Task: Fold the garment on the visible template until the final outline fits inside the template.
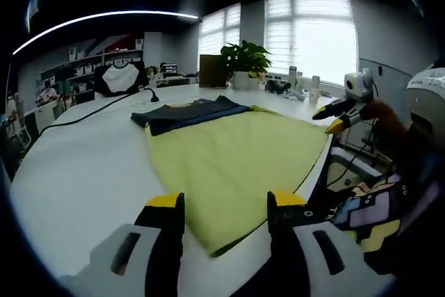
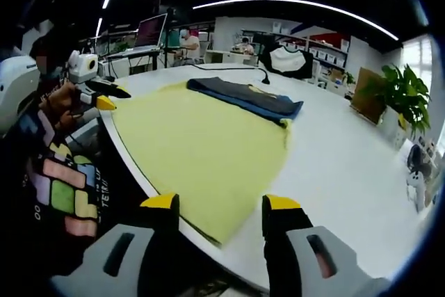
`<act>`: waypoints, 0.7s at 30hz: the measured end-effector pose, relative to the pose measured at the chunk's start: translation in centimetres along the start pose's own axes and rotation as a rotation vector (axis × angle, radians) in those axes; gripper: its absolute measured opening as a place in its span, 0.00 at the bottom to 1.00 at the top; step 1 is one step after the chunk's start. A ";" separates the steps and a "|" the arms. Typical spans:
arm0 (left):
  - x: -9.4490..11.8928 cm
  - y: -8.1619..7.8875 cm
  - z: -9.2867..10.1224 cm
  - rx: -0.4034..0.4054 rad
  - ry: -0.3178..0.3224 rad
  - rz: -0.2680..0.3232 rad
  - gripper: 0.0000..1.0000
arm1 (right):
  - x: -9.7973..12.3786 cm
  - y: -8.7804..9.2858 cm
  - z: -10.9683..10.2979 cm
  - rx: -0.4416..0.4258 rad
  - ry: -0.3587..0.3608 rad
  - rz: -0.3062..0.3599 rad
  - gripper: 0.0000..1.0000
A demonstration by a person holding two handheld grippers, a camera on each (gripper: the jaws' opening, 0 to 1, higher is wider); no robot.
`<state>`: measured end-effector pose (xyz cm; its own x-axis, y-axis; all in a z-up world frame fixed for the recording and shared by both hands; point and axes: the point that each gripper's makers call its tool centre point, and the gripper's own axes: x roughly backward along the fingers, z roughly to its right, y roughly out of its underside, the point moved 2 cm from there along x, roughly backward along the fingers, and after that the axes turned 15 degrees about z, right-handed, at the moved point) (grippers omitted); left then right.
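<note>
Fabric is filling the middle of the left gripper view: we are looking at a yellow-green garment (image 1: 233, 165) lying flat on a white table (image 1: 83, 165), its near corner reaching toward our left gripper (image 1: 226, 203), whose yellow-tipped jaws are standing wide apart with nothing between them, hovering just above the table edge. At the far end of the yellow-green cloth we are seeing a dark blue garment (image 1: 188, 114) lying folded, its edge overlapping or touching the yellow one. A black cable (image 1: 90, 113) is running across the table behind it, and a potted plant (image 1: 243, 64) is standing farther back near bright windows. At the right we are catching the right gripper (image 1: 332, 119) coming in, its yellow and black tips close together, though we cannot tell from here whether they are gripping anything; beside it a person's patterned sleeve (image 1: 368, 217) is showing. In the right gripper view we are seeing the same yellow-green garment (image 2: 201, 151) spreading over the white table (image 2: 348, 165), one long edge lying along the table's near rim, with the dark blue garment (image 2: 243, 97) sitting at its far end. Our right gripper (image 2: 221, 206) is holding its jaws wide and empty just over the garment's near corner. At the left the left gripper (image 2: 104, 97) is entering, tips near the garment's edge, beside the person's patterned clothing (image 2: 62, 193). The plant (image 2: 400, 92) is standing at the far right.
</note>
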<state>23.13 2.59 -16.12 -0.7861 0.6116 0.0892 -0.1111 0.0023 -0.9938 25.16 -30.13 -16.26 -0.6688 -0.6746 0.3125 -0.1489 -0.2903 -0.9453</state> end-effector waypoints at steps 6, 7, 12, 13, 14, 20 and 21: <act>0.1 0.3 0.1 -0.002 0.010 -0.012 0.40 | -0.1 0.2 0.1 0.003 -0.007 -0.002 0.39; 0.1 0.3 0.1 -0.001 0.010 -0.016 0.40 | 0.0 0.2 0.3 0.007 0.003 -0.004 0.38; 0.1 0.7 -0.1 0.002 -0.001 -0.025 0.38 | 0.0 0.6 0.0 -0.004 -0.015 -0.008 0.35; 0.1 0.7 -0.1 -0.001 -0.001 -0.028 0.38 | 0.0 0.6 0.0 -0.008 -0.020 -0.007 0.34; 0.1 0.7 -0.1 -0.003 -0.001 -0.029 0.38 | -0.1 0.6 -0.1 -0.011 -0.022 -0.006 0.34; -0.1 0.9 -0.2 -0.043 -0.010 -0.031 0.35 | -0.3 0.7 -0.6 -0.065 -0.047 0.002 0.27; -0.1 0.9 -0.3 -0.057 -0.015 -0.033 0.35 | -0.3 0.7 -0.6 -0.064 -0.046 0.005 0.27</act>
<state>23.25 2.75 -17.03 -0.7916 0.5987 0.1224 -0.1023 0.0676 -0.9924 24.81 -29.76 -17.07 -0.6357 -0.7069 0.3102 -0.1925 -0.2440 -0.9505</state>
